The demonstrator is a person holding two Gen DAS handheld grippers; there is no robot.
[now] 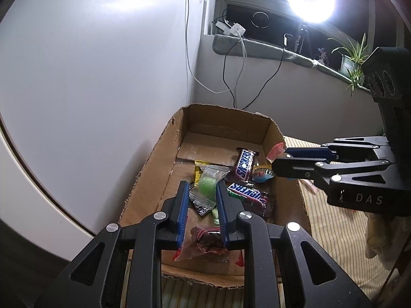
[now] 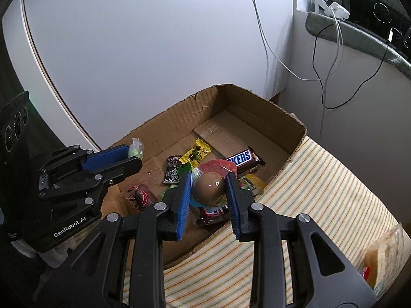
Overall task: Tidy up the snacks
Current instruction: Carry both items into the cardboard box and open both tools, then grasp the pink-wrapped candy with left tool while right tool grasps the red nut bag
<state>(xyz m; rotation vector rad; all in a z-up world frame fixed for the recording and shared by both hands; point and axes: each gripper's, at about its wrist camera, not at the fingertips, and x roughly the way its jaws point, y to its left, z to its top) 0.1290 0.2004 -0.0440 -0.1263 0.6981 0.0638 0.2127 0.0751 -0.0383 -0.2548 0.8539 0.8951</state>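
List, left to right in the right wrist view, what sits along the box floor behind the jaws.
Red-patterned candy → black wrapper → yellow candy → Snickers bar, all in the cardboard box.

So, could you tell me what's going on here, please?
A person is sorting snacks into a cardboard box with two handheld tongs. The left tongs grip a clear-wrapped green candy; the right tongs grip a brown chocolate egg. Both hang over the box, where Snickers bars and other sweets already lie.
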